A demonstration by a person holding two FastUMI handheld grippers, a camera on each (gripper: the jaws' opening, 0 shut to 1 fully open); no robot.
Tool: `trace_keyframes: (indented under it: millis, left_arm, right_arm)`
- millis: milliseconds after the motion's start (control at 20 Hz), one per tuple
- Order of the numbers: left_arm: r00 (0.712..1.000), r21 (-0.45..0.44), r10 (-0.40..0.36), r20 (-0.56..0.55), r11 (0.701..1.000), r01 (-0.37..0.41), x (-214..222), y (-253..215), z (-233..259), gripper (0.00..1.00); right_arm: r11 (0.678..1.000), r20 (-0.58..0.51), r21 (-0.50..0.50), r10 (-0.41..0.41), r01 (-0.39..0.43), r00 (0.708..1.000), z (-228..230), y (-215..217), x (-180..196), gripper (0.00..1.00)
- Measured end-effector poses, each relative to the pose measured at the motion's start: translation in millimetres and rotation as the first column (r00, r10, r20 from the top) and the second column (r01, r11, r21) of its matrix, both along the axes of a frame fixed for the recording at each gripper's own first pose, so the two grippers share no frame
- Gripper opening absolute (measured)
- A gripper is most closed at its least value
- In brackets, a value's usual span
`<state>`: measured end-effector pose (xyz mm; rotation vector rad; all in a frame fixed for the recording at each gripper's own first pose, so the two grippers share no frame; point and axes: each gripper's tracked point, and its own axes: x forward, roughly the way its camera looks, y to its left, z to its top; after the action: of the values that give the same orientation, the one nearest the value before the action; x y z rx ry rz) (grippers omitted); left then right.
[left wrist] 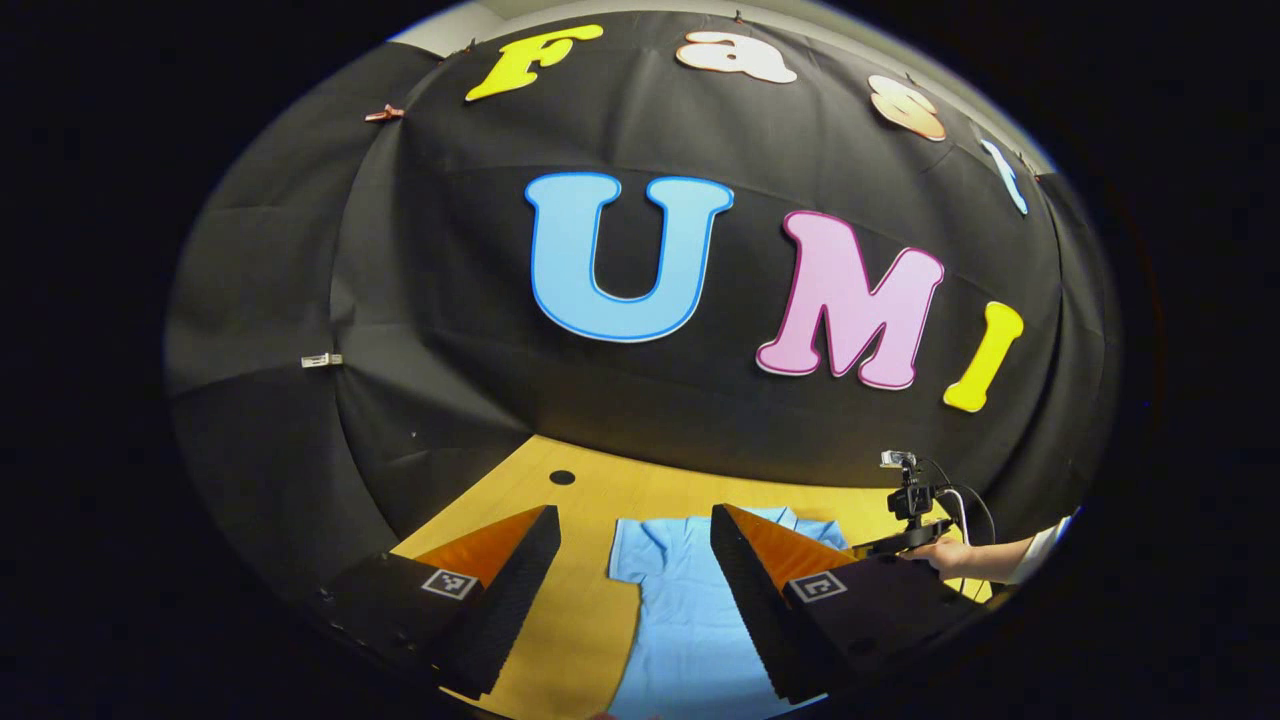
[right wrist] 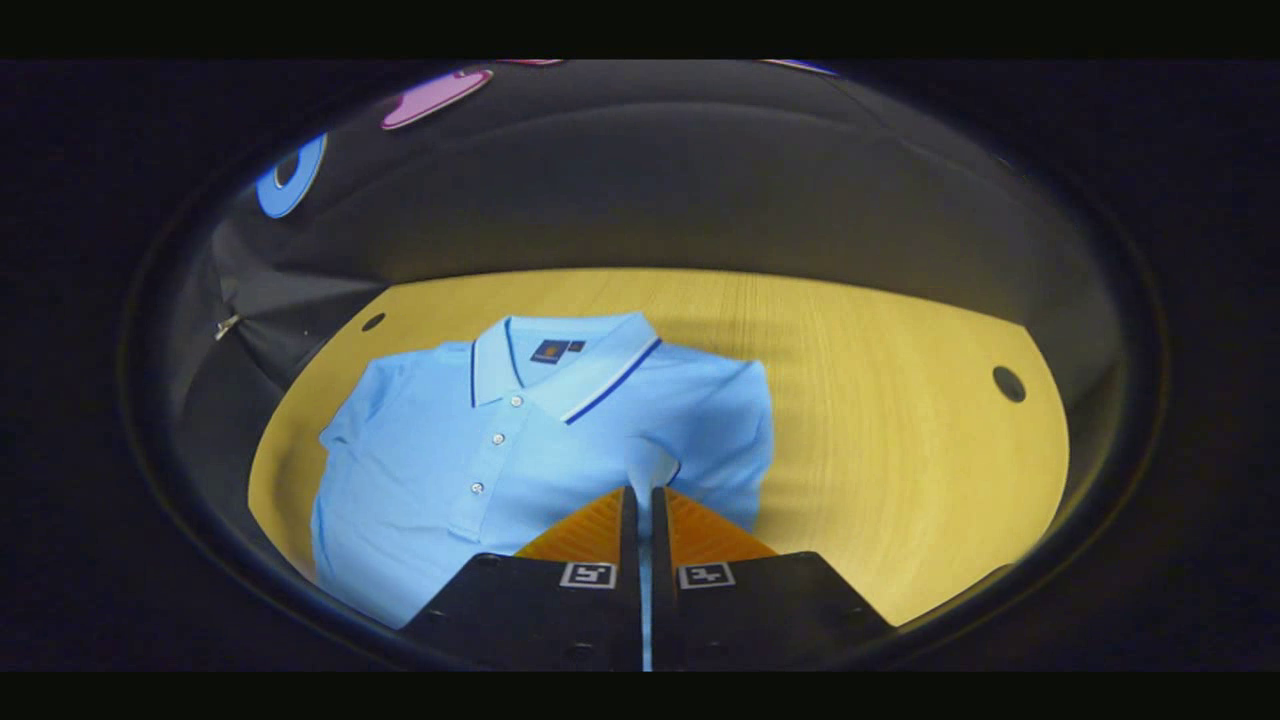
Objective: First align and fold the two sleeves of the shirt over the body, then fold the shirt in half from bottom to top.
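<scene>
- Looking through the right gripper view, I see a light blue polo shirt [right wrist: 480,450] lying flat on the yellow wooden desk [right wrist: 880,440], front side up.
- Its collar [right wrist: 560,360], trimmed with a white and dark blue stripe, points toward the far edge of the desk, by the black cloth wall; the hem runs toward the near edge, so the long axis goes from near to far.
- A placket with three small buttons [right wrist: 497,438] runs down from the collar.
- One short sleeve [right wrist: 350,410] spreads out flat toward the left of this view; the sleeve on the other side is folded in or bunched, and I cannot tell which.
- My right gripper [right wrist: 645,500] has its two fingers nearly together, and a thin fold of blue fabric rises between them, so it is pinching the shirt near that sleeve.
- In the left gripper view, my left gripper [left wrist: 635,525] is spread wide and holds nothing.
- It hangs above the desk, with the shirt lying below and between its fingers, collar end away from me.
- Farther off in the same view, a hand [left wrist: 950,555] in a pale sleeve holds the other gripper low over the shirt's far side.
- Two round dark holes [right wrist: 1008,383] sit near the desk's far corners.
</scene>
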<state>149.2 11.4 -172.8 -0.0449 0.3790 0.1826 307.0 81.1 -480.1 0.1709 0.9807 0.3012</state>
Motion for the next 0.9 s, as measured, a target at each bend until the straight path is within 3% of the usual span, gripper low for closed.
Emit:
trace_keyframes:
  millis: [50,100,150,200,250,300,350,550,900]
  left_arm:
    - [1.000,-0.005,0.000,-0.024,1.000,-0.001,2.9,5.4,-9.2,0.97]
    - [0.999,-0.007,-0.003,-0.041,1.000,0.003,7.1,10.4,-18.5,0.97]
    - [0.999,-0.009,-0.010,-0.054,1.000,0.010,13.9,13.1,-27.0,0.97]
    - [0.998,-0.011,-0.024,-0.062,1.000,0.024,23.2,15.8,-36.0,0.97]
    - [0.996,-0.013,-0.040,-0.079,0.999,0.039,34.2,17.8,-47.1,0.97]
    - [0.993,-0.010,-0.053,-0.103,0.999,0.052,44.3,19.2,-58.7,0.97]
    - [0.990,-0.011,-0.063,-0.128,0.998,0.062,56.1,20.9,-74.8,0.97]
    - [0.968,-0.075,-0.115,-0.223,0.992,0.100,109.1,26.3,-138.4,0.97]
    - [0.901,-0.006,-0.059,-0.429,0.998,0.063,199.4,59.1,-252.2,0.98]
  right_arm:
    - [1.000,-0.018,0.027,-0.014,0.014,1.000,-2.3,2.7,-4.4,0.28]
    - [0.999,-0.027,0.044,-0.030,0.031,0.999,-4.5,4.2,-6.5,0.29]
    - [0.997,-0.023,0.061,-0.041,0.042,0.999,-1.3,4.2,-5.9,0.50]
    - [0.997,-0.011,0.068,-0.045,0.045,0.999,7.2,1.9,-6.9,0.55]
    - [0.997,0.008,0.062,-0.049,0.048,0.999,16.2,-4.4,-8.3,0.68]
    - [0.997,0.030,0.059,-0.052,0.050,0.998,28.1,-10.6,-10.7,0.64]
    - [0.996,0.059,0.059,-0.074,0.070,0.996,40.4,-17.1,-13.0,0.74]
    - [0.981,0.096,0.130,-0.160,0.147,0.982,82.3,-42.4,-55.4,0.76]
    - [0.961,0.082,0.073,-0.271,0.265,0.959,99.5,-130.3,-128.5,0.75]
